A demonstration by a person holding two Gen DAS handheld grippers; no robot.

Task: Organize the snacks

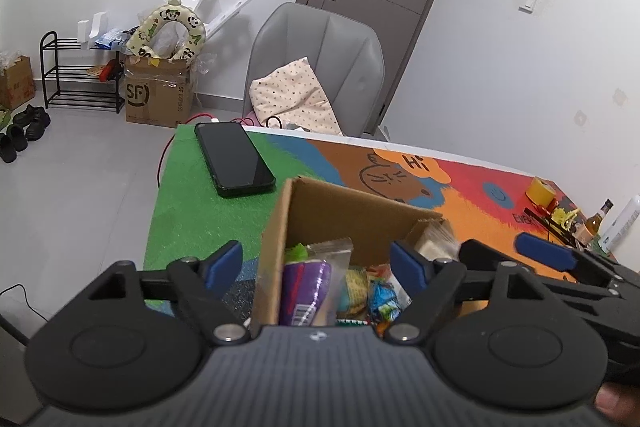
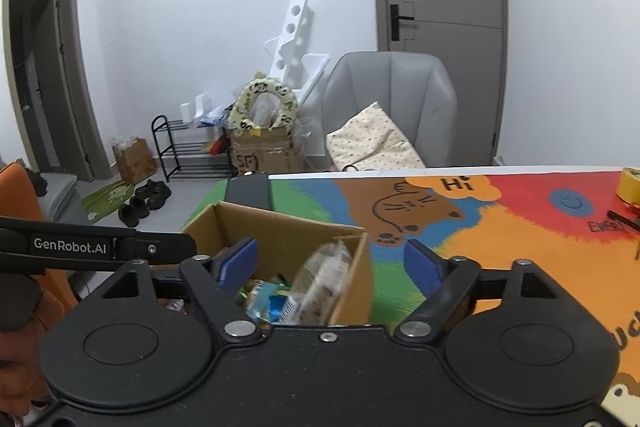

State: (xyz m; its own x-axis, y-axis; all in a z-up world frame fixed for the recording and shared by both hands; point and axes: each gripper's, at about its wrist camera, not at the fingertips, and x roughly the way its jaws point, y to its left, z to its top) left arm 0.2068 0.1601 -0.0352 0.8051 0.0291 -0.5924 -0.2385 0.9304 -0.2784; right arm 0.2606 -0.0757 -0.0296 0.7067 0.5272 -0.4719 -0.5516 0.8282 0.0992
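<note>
Both sets of tongs are hanging over an open cardboard box (image 1: 280, 227) that is sitting on the worktop (image 1: 192, 211), on a colourful mat. The left tongs (image 1: 316, 259) are standing released, blue pads wide apart, with nothing pressed between them; below them in the box a purple packet (image 1: 306, 287) in a clear crinkly wrapper is lying beside green, yellow and blue wrappers (image 1: 380, 301). The right tongs (image 2: 330, 259) are likewise released, their pads clear of the clear packet (image 2: 320, 279) of speckled snacks that is leaning against the box's right wall, looking blurred. Whether it is touching anything but the box cannot be told.

The box is plain brown corrugated board, its flaps standing up. In the right view, the left tool's black arm (image 2: 92, 247) is reading "GenRobot.AI" in white. The mat is showing a brown cartoon animal (image 2: 412, 211) with an orange speech bubble saying "Hi" (image 2: 456, 183), plus cut-off black letters "EVER" (image 2: 604, 227) near a blue smiley. The mat's green part looks grainy, like turf.

A glossy black phone (image 1: 236, 159) is lying flat on the green patch, just beyond the box. A yellow tape roll (image 1: 540, 189) is sitting at the far right of the worktop. Behind it, a grey padded chair (image 1: 320, 43) is holding a dotted cream cushion (image 1: 292, 99). On the floor a taped carton marked "SF" (image 1: 156, 99) is standing beside a black wire rack (image 1: 68, 71).
</note>
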